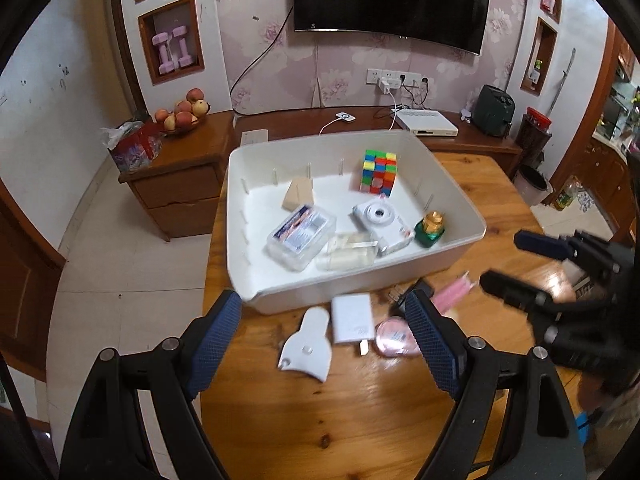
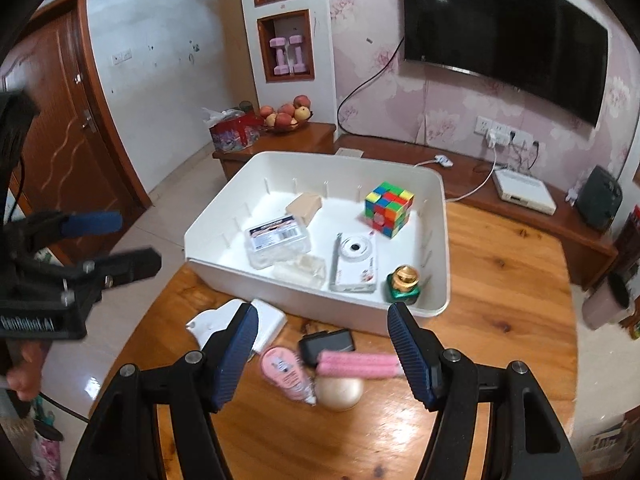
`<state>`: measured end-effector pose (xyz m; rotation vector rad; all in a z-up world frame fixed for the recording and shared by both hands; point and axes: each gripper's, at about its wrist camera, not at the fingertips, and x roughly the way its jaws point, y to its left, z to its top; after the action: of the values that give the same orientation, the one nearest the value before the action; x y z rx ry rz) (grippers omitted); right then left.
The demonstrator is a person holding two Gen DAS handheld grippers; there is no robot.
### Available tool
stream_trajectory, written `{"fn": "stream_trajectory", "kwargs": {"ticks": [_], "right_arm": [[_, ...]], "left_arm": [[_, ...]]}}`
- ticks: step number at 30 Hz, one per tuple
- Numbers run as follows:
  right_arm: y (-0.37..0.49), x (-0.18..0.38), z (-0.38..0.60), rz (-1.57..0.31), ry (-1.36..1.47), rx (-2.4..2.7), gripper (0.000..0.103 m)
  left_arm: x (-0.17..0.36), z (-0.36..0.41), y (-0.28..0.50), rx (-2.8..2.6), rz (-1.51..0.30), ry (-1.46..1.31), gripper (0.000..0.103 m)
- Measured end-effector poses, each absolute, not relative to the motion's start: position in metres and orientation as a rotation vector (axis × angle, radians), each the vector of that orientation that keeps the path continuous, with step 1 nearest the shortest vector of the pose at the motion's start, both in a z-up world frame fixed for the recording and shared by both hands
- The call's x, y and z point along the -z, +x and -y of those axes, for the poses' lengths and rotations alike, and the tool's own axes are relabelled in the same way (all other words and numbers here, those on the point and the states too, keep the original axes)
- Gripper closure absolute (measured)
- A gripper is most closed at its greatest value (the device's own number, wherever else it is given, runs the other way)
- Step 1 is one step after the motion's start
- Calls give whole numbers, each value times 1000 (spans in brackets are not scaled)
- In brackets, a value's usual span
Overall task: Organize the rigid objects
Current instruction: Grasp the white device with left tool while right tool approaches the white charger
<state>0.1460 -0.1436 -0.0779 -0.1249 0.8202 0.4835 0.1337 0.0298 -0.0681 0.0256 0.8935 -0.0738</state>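
White bin (image 1: 460,240) on the tabletop (image 1: 320,420), holding cube (image 1: 378,172), camera (image 1: 382,222), card box (image 1: 300,232). Charger (image 1: 352,318) by its near wall, between left claw's (image 1: 326,344) wide-open fingers. Right claw (image 2: 322,354) equally wide, empty, over pink roll (image 2: 356,364).

1. A white bin (image 2: 436,216) is set on the wooden surface (image 2: 500,280).
2. Inside it, a multicoloured cube (image 2: 389,209) is stood near the far wall, tilted.
3. A tan wooden block (image 2: 305,206) is seen at the far left of the bin.
4. A clear plastic box (image 2: 278,242) with a printed label is laid beside a clear block (image 2: 304,270).
5. A white camera (image 2: 355,264) is laid flat, lens upward.
6. A green bottle with a gold cap (image 2: 404,284) is stood upright in the near right corner.
7. In front of the bin are left a white scraper (image 1: 308,346), a white charger (image 1: 353,319), a pink round case (image 2: 285,372), a black device (image 2: 328,346), a pink roll (image 2: 358,364) and a beige ball (image 2: 340,394).
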Motion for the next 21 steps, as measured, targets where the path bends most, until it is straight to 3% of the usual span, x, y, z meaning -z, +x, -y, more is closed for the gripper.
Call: {"fn": "stream_trajectory", "kwargs": {"ticks": [12, 21], "right_arm": [[163, 117, 111, -1022, -26, -498, 35], [185, 147, 86, -1141, 60, -453, 35]], "left_arm": [[166, -46, 122, 133, -991, 61, 17], [207, -51, 138, 161, -1018, 118, 17]]}}
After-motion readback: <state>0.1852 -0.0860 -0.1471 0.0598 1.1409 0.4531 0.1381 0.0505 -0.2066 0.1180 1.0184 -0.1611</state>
